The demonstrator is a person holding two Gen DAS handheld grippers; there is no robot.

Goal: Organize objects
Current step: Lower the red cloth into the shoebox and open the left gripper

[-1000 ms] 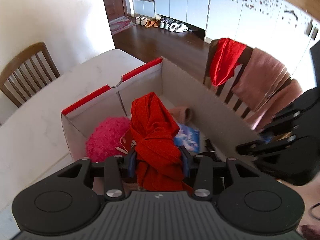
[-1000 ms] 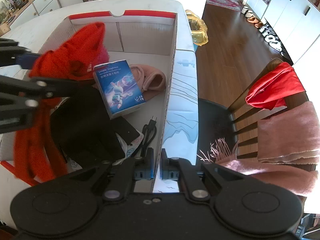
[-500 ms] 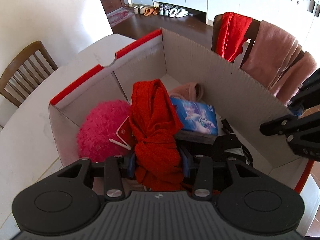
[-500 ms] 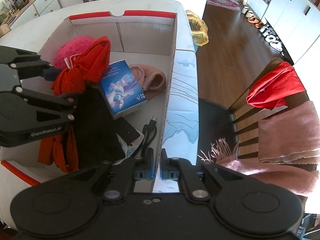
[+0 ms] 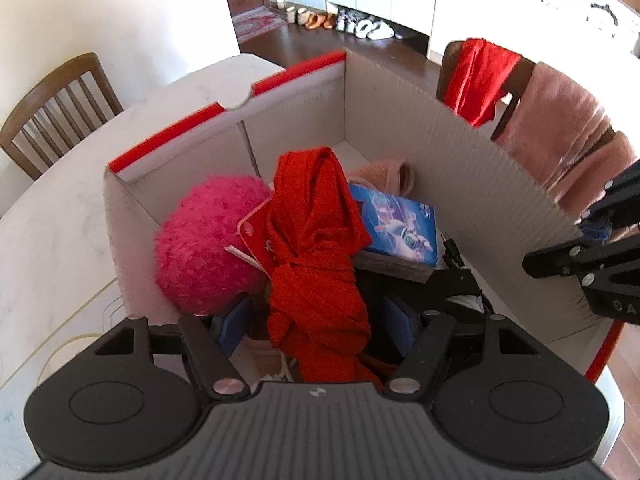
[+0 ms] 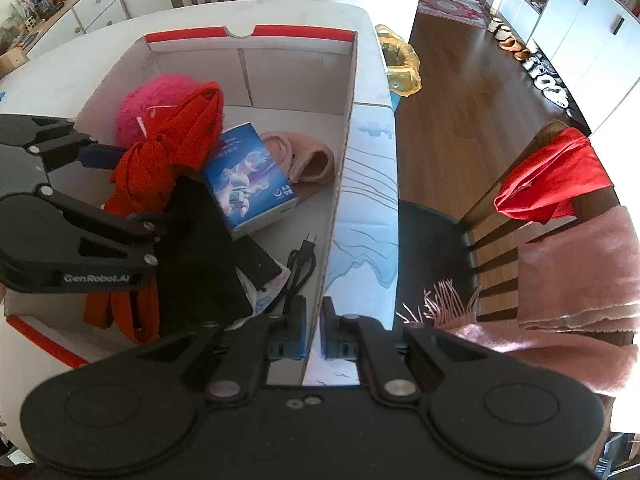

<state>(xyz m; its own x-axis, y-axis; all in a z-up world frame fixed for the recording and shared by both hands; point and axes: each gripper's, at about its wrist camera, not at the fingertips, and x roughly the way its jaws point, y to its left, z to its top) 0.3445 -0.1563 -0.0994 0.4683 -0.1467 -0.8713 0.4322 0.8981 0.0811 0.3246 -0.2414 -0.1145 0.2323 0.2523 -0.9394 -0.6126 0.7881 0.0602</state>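
Observation:
A red knitted scarf [image 5: 316, 248] droops into the open cardboard box [image 5: 460, 184] with a red rim, resting on the things inside. My left gripper [image 5: 318, 324] straddles it; its jaws are opening and the blue pads stand clear of the cloth on both sides. The right wrist view shows the scarf [image 6: 168, 148] lying over a black item [image 6: 192, 248]. My right gripper [image 6: 316, 328] is shut on the box's right wall [image 6: 344, 168]. Also in the box are a pink fluffy ball [image 5: 204, 240], a blue carton [image 5: 400, 224], a pink slipper [image 6: 308, 156] and a black cable [image 6: 300, 264].
The box stands on a white table [image 5: 52, 232]. A chair [image 6: 500, 216] to the right carries a red cloth [image 6: 552, 176] and pink towels [image 6: 576, 264]. A yellow bag [image 6: 400, 68] sits past the table edge, and another chair [image 5: 52, 112] stands at the far side.
The left gripper sank into the box with the scarf, then its jaws spread and let go of the cloth. The right gripper kept its hold on the box wall.

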